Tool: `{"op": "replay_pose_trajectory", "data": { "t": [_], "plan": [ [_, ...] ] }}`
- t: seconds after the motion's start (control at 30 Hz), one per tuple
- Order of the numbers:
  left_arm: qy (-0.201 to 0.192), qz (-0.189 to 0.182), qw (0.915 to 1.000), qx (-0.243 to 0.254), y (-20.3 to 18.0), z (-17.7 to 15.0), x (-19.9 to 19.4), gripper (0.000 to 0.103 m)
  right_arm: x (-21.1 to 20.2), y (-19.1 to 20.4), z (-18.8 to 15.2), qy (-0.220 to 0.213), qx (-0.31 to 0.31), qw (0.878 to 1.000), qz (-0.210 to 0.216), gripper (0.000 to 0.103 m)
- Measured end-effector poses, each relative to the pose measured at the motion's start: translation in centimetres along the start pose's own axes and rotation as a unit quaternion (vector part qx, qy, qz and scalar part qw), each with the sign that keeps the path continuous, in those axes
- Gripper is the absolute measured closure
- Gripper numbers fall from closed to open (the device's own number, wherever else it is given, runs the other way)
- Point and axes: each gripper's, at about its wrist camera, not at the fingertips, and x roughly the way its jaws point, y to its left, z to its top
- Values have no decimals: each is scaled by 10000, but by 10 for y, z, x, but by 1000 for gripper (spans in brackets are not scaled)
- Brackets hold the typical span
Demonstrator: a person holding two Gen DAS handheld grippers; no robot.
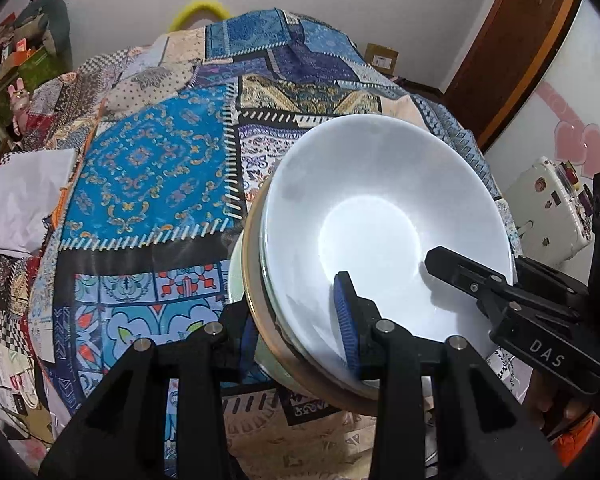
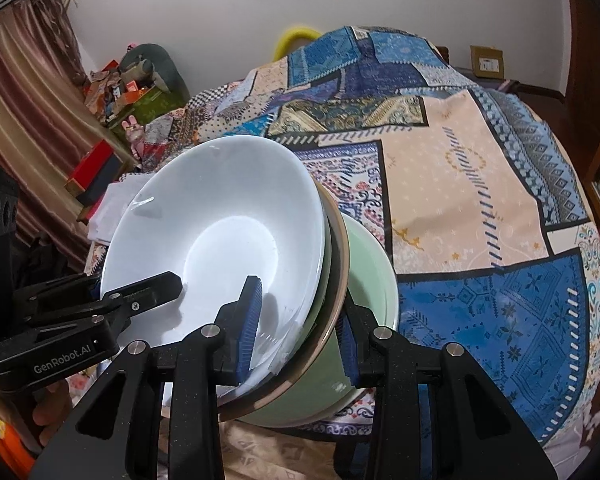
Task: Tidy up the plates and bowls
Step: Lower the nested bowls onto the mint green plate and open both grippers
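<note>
Bowls (image 1: 380, 216) nested — white inside pale green; left gripper (image 1: 300, 332) and right gripper (image 2: 298, 328) each clamp the rim.

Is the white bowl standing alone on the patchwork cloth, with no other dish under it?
No: in the right wrist view the white bowl sits nested inside a pale green bowl, with a brown rim between them.

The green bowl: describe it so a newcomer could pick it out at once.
Find the patchwork cloth, then the tilted stack of dishes held above it. The green bowl is outermost, beneath the white bowl: the stack's only pale green piece.
</note>
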Motion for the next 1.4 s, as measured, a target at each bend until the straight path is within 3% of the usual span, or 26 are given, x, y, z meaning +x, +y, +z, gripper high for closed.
{"op": "replay_pose_trajectory", "data": {
  "t": [0.53,0.8,0.97,1.13,1.27,1.4],
  "plan": [
    [384,61,9992,-68,8,0,36,68,24,-8,-7,251,119,9996,32,71],
    [390,136,9991,-23,7,-4,41,68,26,-13,-8,227,200,9994,196,69],
    [353,108,9993,-76,9,-7,35,67,15,-18,-9,134,257,9996,11,65],
    [93,278,9996,30,6,-11,11,57,-13,-18,-10,-94,308,9995,-24,64],
    [-355,286,9989,93,3,-10,-25,54,-41,-8,-7,-420,171,9990,2,64],
    [-1068,266,9937,203,-5,-10,-76,48,-77,11,-3,-870,-92,9962,45,61]
  ]
}}
